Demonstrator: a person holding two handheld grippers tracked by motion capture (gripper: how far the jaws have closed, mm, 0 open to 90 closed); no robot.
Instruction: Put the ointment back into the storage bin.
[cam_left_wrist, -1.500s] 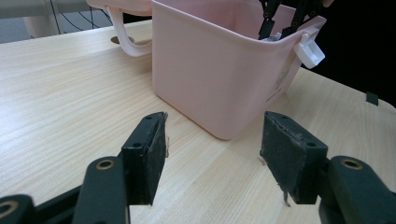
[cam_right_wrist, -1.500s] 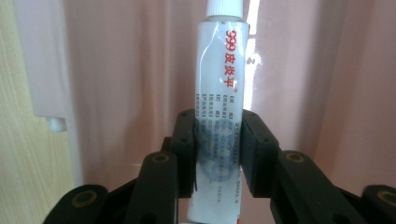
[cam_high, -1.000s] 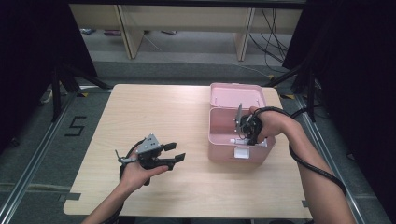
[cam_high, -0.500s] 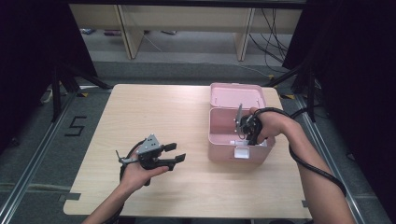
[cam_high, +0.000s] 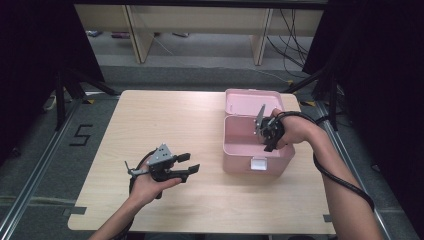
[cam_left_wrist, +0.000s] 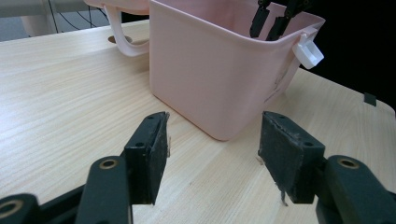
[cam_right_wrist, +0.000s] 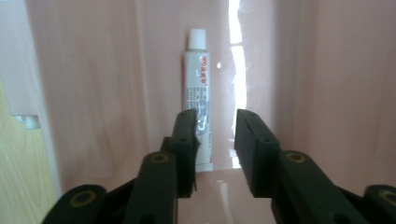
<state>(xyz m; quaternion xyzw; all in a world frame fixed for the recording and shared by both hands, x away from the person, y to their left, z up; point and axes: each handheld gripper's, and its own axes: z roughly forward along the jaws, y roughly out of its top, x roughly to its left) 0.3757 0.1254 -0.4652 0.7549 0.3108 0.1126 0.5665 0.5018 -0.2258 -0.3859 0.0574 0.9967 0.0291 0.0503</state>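
Note:
A pink box (cam_high: 240, 162) stands open on the table's right half, its lid (cam_high: 250, 102) flipped back. On the box's floor (cam_right_wrist: 116, 70) lies a white tube (cam_right_wrist: 197, 70) with red print, cap pointing away. My right gripper (cam_high: 267, 142) dips into the box from above; in the right gripper view its jaws (cam_right_wrist: 215, 126) hang open just over the tube's lower end, apart from it. My left gripper (cam_high: 192, 163) is held open above the table's front left, aimed at the box (cam_left_wrist: 219, 70), nothing between its jaws (cam_left_wrist: 212, 149).
A white latch (cam_high: 258, 164) hangs on the box's front wall, and a pink handle (cam_left_wrist: 123, 42) sticks out from the lid. Bare wooden tabletop (cam_high: 165, 120) spreads left of the box. Shelving and cables lie beyond the table's far edge.

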